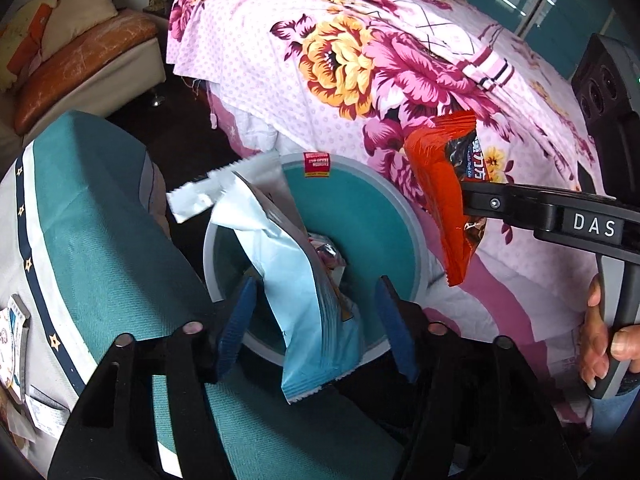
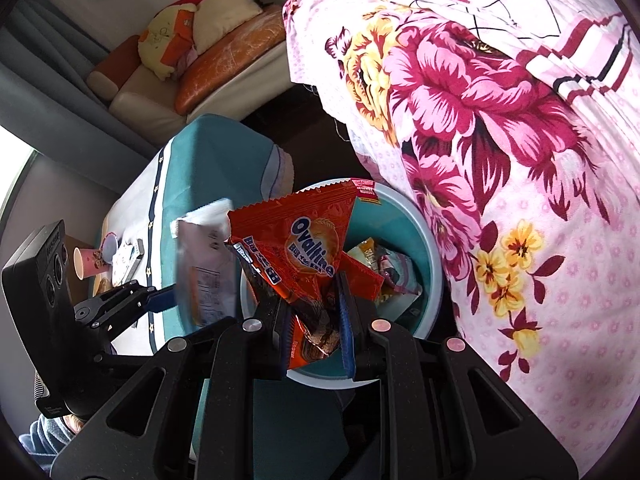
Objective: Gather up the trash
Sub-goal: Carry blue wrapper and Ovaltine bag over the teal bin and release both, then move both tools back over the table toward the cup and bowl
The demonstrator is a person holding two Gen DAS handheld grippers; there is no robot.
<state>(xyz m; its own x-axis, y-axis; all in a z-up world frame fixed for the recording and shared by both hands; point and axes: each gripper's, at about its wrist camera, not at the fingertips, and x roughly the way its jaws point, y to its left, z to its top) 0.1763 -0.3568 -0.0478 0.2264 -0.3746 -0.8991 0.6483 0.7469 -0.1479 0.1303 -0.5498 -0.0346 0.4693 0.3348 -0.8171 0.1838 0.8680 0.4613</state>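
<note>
left cam: left gripper (image 1: 316, 320) jaws wide, pale blue bag (image 1: 304, 280) loose between them over the teal bin (image 1: 412, 240), right cam: right gripper (image 2: 316, 312) pinching the orange wrapper (image 2: 304, 248) above that bin (image 2: 434, 280) by the bed (image 2: 520, 140)

glossy foil wrapper (image 2: 304, 240) – smooth plastic bin (image 1: 416, 236) – matt cloth bedsheet (image 1: 320, 40)

Our left gripper (image 1: 316, 328) and right gripper (image 2: 314, 316) are black plastic frames with triangular cutouts, round metal rivets and ribbed blue finger pads (image 1: 234, 330). White "DAS" lettering marks one arm behind the right fingers, with a grey-trimmed handle.
</note>
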